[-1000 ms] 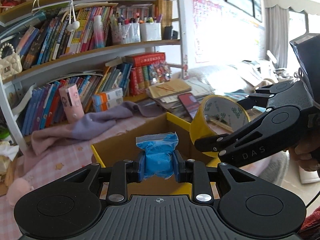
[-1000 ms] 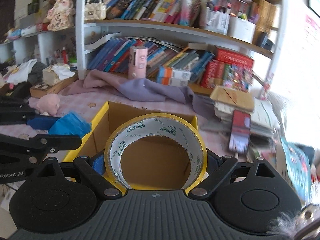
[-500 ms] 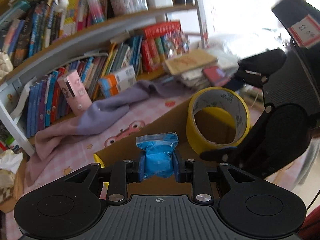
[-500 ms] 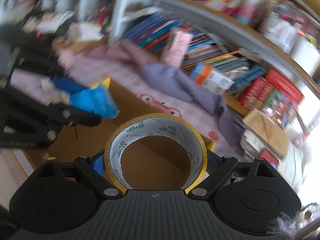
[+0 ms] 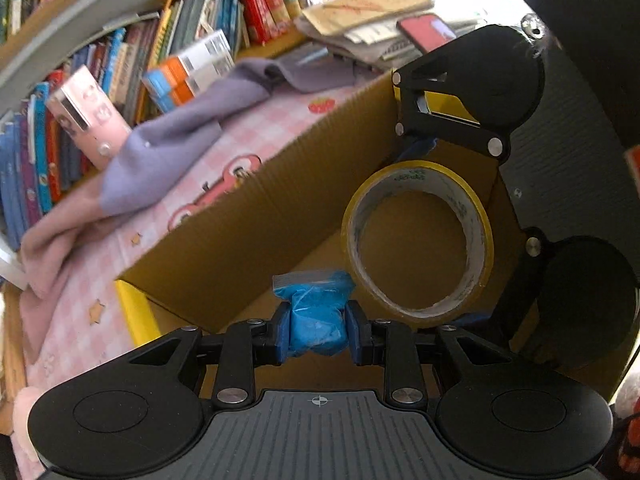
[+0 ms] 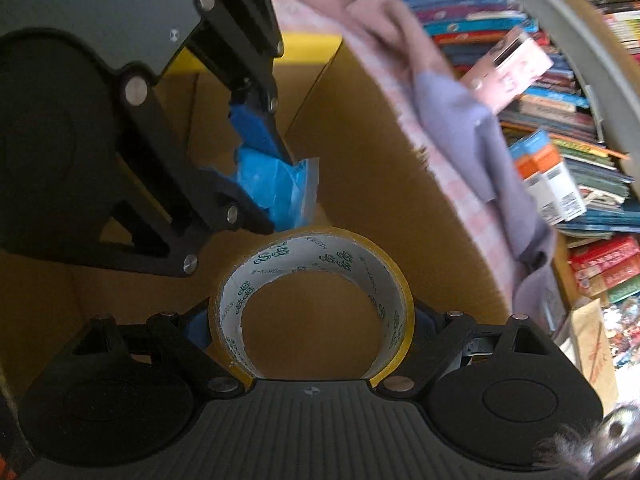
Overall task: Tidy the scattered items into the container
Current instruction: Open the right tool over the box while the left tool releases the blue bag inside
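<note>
Both views look down into an open cardboard box (image 5: 256, 236) with yellow outer edges, standing on a desk (image 5: 120, 240) covered in pink checked cloth.

The left wrist view shows the left tongs (image 5: 318, 330) closed tightly on a small blue plastic packet (image 5: 316, 312), held over the inside of the box near its front wall. To the right, the right tongs (image 5: 444, 232) come in from the side with jaws spread wide, clamping a yellow roll of tape (image 5: 418, 240) across its outer rim above the box floor. Only this view shows the red phone (image 5: 426, 26) lying on a stack of papers beyond the far right corner of the box.

The right wrist view shows the roll of tape (image 6: 312, 304) head on, its printed white inner face visible, gripped on both sides by the right tongs (image 6: 312, 320). The left tongs (image 6: 260, 168) appear upper left, the blue packet (image 6: 276, 188) just above the tape rim.

A lilac cloth (image 5: 168, 160) and a pink box (image 5: 86, 116) lie by bookshelves (image 5: 224, 20) along the far edge of the desk.
</note>
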Motion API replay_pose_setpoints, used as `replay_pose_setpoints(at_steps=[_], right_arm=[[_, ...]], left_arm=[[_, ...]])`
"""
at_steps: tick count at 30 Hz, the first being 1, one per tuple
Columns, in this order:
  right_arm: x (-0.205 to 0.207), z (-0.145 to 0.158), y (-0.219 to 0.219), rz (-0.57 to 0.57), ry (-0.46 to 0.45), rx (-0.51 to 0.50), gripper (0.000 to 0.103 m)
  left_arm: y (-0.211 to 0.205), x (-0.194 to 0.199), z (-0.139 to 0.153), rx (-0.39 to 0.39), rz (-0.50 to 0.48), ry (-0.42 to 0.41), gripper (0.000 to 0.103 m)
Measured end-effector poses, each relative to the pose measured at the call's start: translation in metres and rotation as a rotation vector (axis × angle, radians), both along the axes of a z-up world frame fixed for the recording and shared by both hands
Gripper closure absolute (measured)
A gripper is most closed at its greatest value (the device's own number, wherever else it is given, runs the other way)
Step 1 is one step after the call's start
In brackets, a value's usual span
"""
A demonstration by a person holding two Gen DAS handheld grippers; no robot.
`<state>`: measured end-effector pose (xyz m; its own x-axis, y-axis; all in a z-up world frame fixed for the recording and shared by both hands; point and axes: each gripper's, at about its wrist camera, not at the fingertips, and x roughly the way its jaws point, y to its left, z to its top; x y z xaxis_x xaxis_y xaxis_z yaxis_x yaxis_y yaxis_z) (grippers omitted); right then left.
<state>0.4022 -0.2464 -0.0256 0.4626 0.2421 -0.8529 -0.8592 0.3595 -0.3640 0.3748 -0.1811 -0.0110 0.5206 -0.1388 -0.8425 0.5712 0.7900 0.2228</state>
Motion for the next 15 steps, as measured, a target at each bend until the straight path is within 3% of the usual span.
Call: replay_pose_setpoints(at_steps=[2,4,6,9,15], right_arm=[[0.004,-0.003,0.0,-0.004,0.012,-0.005,0.012],[0.006,-0.002,-0.001,-0.002,0.022,0.005,0.012],[0.007,-0.003,-0.002,-0.003,0.016,0.0,0.012],[0.008,0.0,-0.003,-0.01,0.024,0.021,0.011],[0.01,0.009,-0.006,-0.022,0.015,0.048,0.007]], left_arm=[[0.0,0.002,-0.002,0.007,0.003,0.006,0.072],[0.0,0.003,-0.002,0.006,0.014,0.009,0.056],[-0.001,0.002,-0.002,0.038,0.04,-0.019,0.021],[0.0,-0.001,0.0,0.068,0.061,-0.065,0.013],[0.003,-0.008,0.011,0.05,0.052,-0.101,0.004]])
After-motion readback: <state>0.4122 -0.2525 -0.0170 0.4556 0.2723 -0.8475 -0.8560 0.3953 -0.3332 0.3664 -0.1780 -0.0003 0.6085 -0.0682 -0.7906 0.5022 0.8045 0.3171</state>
